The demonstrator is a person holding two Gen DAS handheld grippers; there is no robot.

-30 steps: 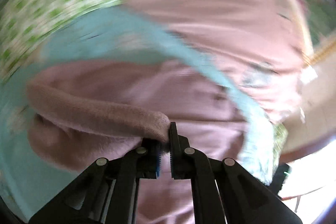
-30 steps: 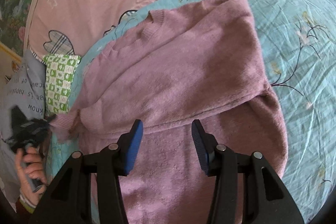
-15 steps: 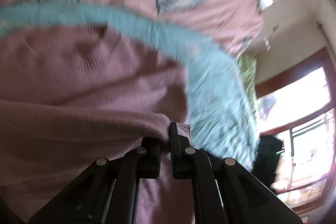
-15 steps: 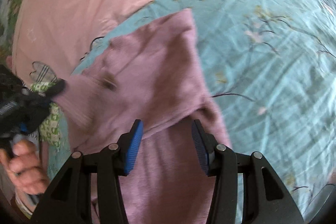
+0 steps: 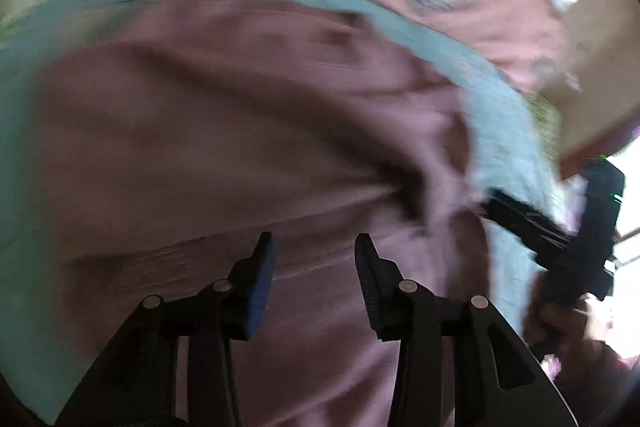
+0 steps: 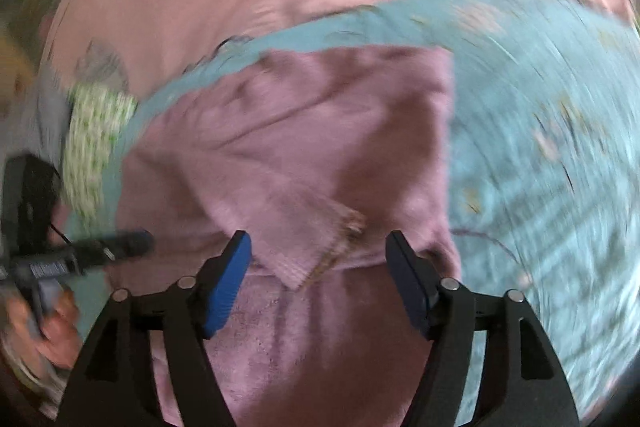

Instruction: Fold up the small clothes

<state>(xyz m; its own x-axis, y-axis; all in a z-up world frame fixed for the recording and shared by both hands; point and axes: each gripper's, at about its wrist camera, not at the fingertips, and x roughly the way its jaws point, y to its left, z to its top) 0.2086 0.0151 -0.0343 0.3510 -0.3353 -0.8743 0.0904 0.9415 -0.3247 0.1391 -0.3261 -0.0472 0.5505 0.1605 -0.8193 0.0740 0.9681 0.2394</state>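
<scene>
Right now the pink sweater (image 6: pixel 320 147) lies flat on the blue flowered sheet (image 6: pixel 540 107), one sleeve (image 6: pixel 304 223) folded across its middle; it looks soft, floppy and light, so I think the ribbed cuff or a thick edge is the best spot to grab. Both the left gripper (image 5: pixel 314 259) and the right gripper (image 6: pixel 318 263) have just been opening, jaws apart with nothing pinched between them. A green-and-white cloth (image 6: pixel 94 147) sits beside the sweater, and nothing blocks the way.

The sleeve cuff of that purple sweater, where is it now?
In the right wrist view the cuff lies folded across the purple sweater, just ahead of the open right hand-held gripper, untouched.
</scene>
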